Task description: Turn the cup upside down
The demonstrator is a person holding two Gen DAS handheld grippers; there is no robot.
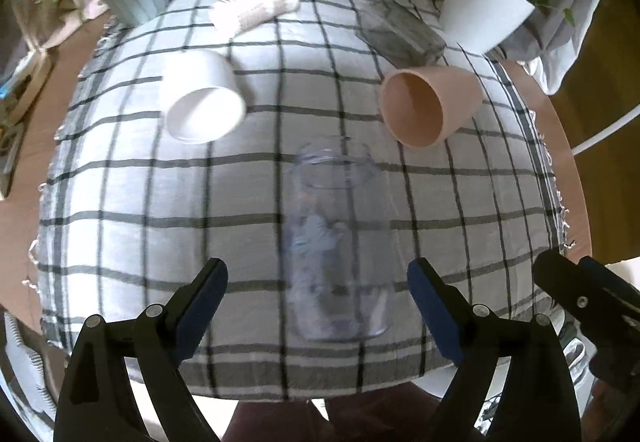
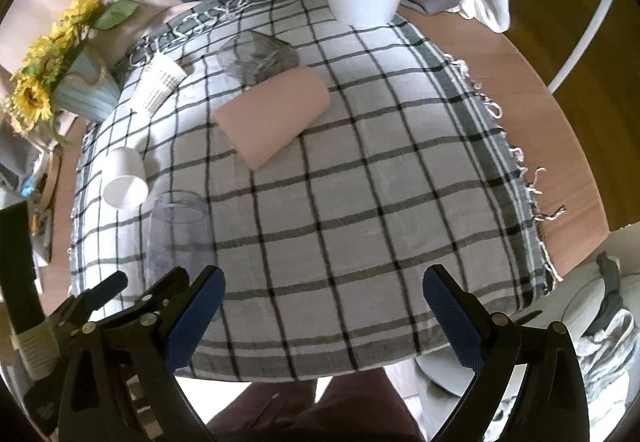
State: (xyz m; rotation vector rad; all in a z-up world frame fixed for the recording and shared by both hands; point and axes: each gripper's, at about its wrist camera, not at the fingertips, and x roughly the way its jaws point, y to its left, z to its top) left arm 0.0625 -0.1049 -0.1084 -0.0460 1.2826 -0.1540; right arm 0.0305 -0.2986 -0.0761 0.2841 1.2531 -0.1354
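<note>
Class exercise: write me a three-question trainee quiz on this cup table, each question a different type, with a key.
1. True or false: the left claw is shut on the clear cup.
2. The pink cup is: A upright, B on its side, C upside down.
3. Fill in: the cups lie on a ____ cloth.

Key: 1 false, both claws are open; 2 B; 3 checked.

Pink cup on black-and-white checked cloth
</note>
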